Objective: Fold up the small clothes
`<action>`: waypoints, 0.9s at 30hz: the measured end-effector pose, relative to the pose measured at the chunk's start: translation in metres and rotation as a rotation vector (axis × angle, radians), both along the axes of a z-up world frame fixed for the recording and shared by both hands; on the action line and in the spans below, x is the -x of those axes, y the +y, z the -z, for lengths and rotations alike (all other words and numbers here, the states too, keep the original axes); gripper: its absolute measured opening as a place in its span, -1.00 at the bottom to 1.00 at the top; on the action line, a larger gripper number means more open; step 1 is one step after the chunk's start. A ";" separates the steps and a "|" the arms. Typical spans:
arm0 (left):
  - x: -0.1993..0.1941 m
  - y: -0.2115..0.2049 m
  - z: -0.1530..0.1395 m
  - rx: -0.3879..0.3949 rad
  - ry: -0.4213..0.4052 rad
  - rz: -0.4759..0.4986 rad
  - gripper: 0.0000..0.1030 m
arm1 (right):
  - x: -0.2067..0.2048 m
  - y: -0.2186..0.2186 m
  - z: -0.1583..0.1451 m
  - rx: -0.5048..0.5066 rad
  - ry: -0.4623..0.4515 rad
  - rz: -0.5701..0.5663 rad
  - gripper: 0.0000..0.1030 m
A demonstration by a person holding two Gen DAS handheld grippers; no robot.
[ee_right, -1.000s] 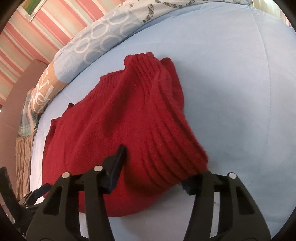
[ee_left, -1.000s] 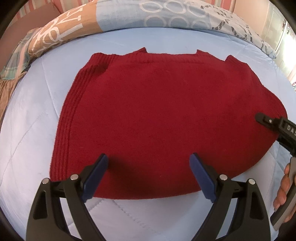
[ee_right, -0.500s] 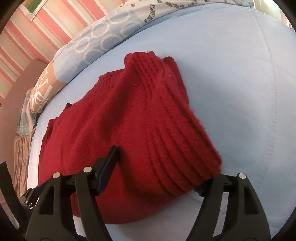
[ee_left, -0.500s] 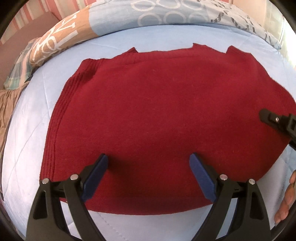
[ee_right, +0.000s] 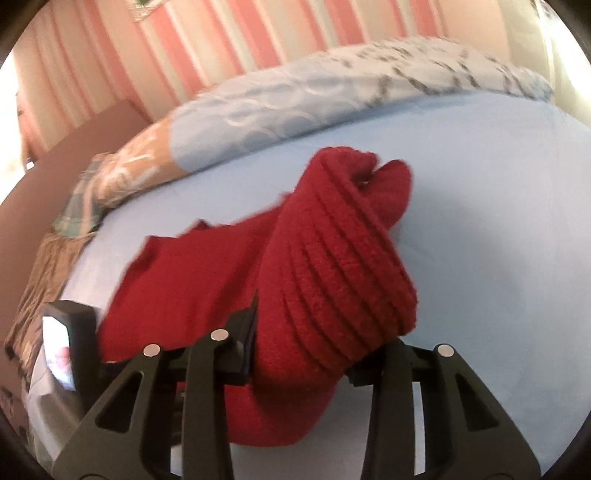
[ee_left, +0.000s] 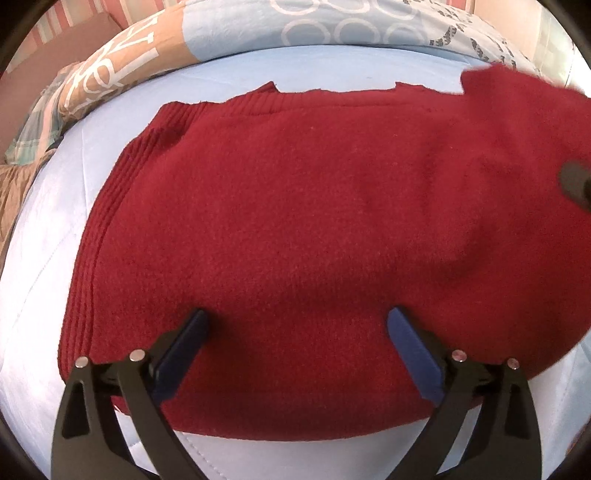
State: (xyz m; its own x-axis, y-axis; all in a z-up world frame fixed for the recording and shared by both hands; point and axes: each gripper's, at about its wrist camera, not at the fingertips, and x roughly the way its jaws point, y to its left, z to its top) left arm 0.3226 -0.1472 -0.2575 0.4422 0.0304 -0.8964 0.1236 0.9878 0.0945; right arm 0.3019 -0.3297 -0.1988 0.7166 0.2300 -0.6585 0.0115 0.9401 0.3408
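I see soft daylight from the far right, glaring there. My right wrist view is smeared with motion blur, especially the far pillows (ee_right: 332, 88); both fisheyes bend and darken at the edges.

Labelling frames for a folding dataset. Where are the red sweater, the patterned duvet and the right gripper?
red sweater (ee_left: 314, 229): left wrist view, middle of its body.
patterned duvet (ee_left: 332, 26): left wrist view, ringed blue panel.
right gripper (ee_right: 321, 350): right wrist view, between its fingers.

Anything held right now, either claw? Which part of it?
Right claw is shut on the red sweater, gripping its ribbed side edge, which is bunched and lifted off the bed. Left claw is open over the near hem, holding nothing.
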 end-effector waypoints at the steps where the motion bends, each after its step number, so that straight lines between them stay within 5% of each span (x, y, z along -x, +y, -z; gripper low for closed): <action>1: -0.001 0.000 0.000 0.003 -0.001 0.000 0.94 | 0.000 0.007 -0.005 0.005 -0.010 -0.021 -0.32; 12: 0.000 0.008 0.001 0.041 -0.019 0.009 0.94 | -0.011 0.043 -0.021 0.039 -0.032 -0.078 -0.35; 16: 0.005 0.029 -0.013 0.126 -0.003 0.043 0.93 | -0.012 0.057 -0.027 0.052 -0.034 -0.070 -0.36; 22: 0.017 0.149 -0.059 0.112 -0.101 -0.072 0.93 | -0.014 0.094 -0.037 0.034 -0.037 -0.064 -0.40; 27: 0.001 0.230 -0.047 0.008 -0.119 -0.151 0.93 | -0.014 0.156 -0.036 0.057 -0.056 -0.110 -0.42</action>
